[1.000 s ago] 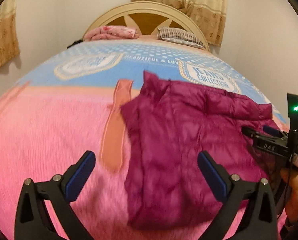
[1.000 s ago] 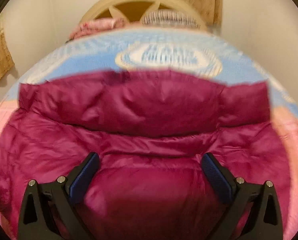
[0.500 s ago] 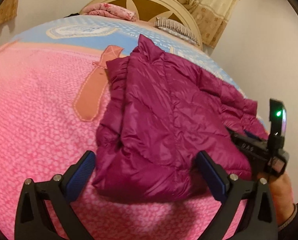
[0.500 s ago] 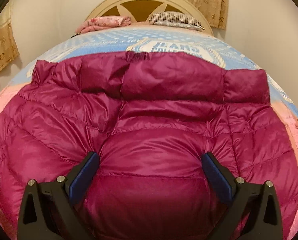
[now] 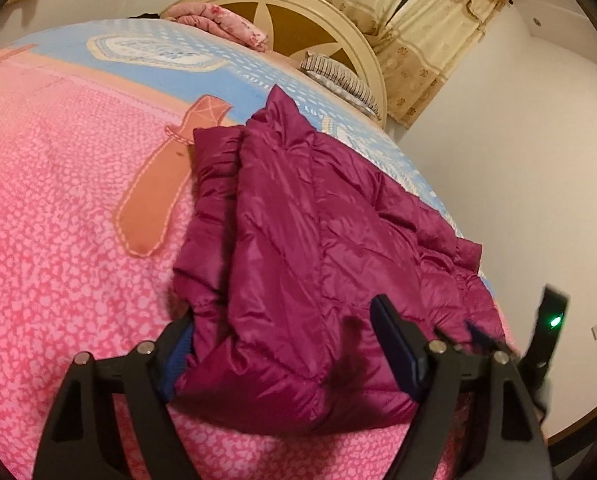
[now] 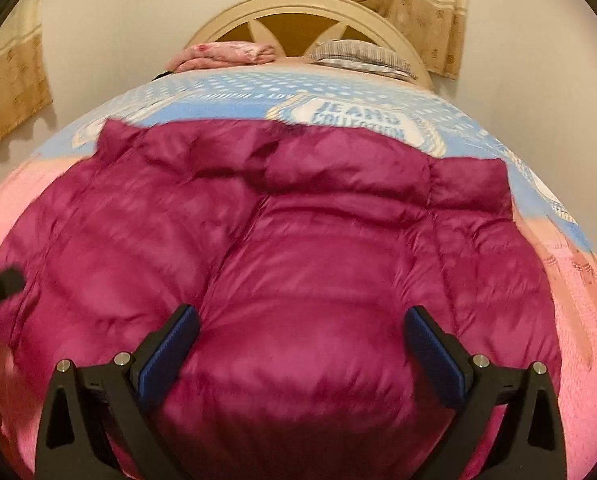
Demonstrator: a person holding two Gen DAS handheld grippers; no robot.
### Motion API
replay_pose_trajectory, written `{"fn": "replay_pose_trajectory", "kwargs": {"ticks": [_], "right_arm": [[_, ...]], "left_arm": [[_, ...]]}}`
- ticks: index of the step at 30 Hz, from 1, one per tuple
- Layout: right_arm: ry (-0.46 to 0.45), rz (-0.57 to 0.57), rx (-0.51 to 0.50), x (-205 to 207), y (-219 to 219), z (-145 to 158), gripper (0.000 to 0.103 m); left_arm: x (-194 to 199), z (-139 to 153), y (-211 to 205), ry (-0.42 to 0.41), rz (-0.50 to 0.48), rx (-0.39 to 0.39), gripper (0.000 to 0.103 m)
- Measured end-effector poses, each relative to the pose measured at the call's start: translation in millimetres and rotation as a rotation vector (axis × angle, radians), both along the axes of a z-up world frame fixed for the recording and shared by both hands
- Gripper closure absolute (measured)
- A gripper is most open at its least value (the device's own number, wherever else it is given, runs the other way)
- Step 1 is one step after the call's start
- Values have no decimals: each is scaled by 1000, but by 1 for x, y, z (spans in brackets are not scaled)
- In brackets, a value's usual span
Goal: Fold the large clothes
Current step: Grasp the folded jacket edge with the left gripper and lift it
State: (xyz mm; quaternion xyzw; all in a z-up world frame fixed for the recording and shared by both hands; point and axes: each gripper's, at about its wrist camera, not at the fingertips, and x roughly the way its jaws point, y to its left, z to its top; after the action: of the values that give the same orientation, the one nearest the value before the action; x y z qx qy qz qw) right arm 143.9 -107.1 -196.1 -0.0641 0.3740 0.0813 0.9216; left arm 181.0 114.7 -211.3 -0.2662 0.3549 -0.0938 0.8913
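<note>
On the pink end of the bed [image 5: 58, 240] lies the magenta puffer jacket [image 5: 306, 248], its collar toward the headboard [image 6: 298, 12] and its hem toward me. My left claw [image 5: 290, 356] is closing with the jacket's near corner between its pads, though I can't say they've bitten yet (puffy fabric hides contact), presumably to lift that edge for a fold. My right claw [image 6: 302, 352] hangs spread wide over the jacket's lower panel, gripping nothing.
</note>
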Motion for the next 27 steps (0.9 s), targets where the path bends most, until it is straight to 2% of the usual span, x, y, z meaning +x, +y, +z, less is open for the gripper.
{"fn": "replay_pose_trajectory", "kwargs": {"ticks": [2,5,8,11,14,17,19,22,27], "right_arm": [[15,-5,6,2,0,-12,1],[46,1,-5,7,2,-14,1],[69,13,6,13,2,-16,1],[69,21,37,15,-2,-15,1],[46,40,113,9,-16,-9,1],[7,28,269,-4,-44,3,1],[-9,21,339,-10,-60,9,1],[-63,-7,408,-22,-91,20,1],[-131,-95,451,-31,-143,37,1]], "left_arm": [[4,2,-5,-17,-27,-4,51],[0,14,-14,-78,-60,17,66],[-3,29,-22,-140,-90,32,77],[-8,48,-33,-194,-129,57,82],[-15,73,-46,-261,-167,84,83],[-21,100,-63,-330,-217,117,83],[-24,112,-74,-365,-251,141,83],[-24,130,-105,-413,-332,172,83],[-14,140,-157,-450,-445,252,83]]}}
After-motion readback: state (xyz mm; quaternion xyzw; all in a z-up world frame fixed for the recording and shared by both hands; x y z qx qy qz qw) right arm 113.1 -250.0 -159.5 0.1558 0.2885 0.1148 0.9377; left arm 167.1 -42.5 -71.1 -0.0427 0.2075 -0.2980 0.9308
